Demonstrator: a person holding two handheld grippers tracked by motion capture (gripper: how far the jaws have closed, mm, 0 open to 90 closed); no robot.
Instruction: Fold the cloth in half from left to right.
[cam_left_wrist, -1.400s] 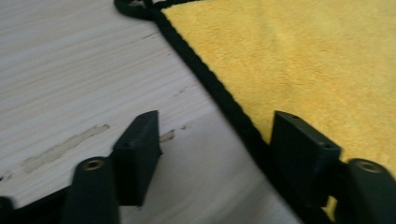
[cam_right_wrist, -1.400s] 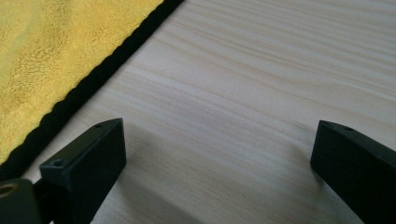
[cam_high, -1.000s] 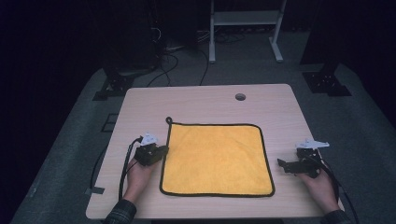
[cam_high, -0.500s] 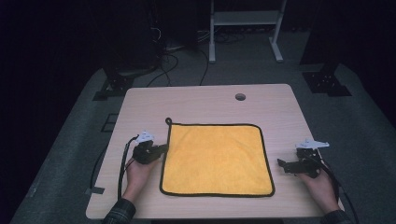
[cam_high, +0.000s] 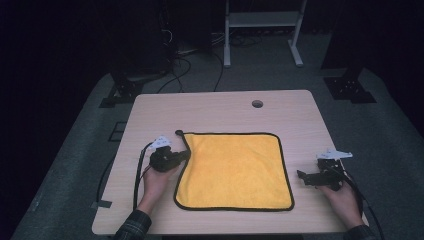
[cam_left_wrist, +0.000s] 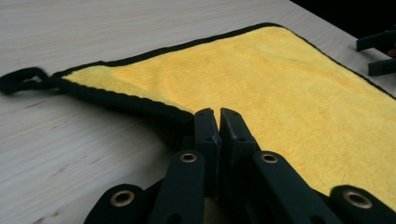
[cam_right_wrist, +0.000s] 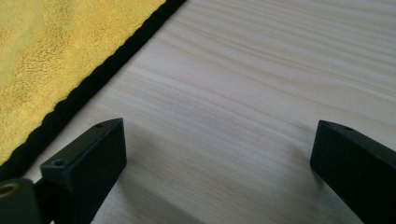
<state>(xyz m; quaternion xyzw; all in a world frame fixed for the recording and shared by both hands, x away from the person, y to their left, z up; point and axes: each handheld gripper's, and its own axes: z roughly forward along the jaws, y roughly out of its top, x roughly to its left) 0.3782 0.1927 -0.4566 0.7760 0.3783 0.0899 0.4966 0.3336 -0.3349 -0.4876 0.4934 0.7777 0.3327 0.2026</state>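
The left gripper (cam_high: 183, 156) is pinched on the yellow cloth's (cam_high: 235, 167) left edge, likely starting a fold, while the right gripper (cam_high: 303, 175) waits released beside the right edge and would need to grab next.

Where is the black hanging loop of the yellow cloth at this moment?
In the high view, the hanging loop lies flat on the table at the yellow cloth's far left corner, just beyond the left gripper.

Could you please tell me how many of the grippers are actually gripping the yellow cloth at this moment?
1. The left gripper is shut on the yellow cloth's left edge; the right gripper sits open on the table, right of the cloth.
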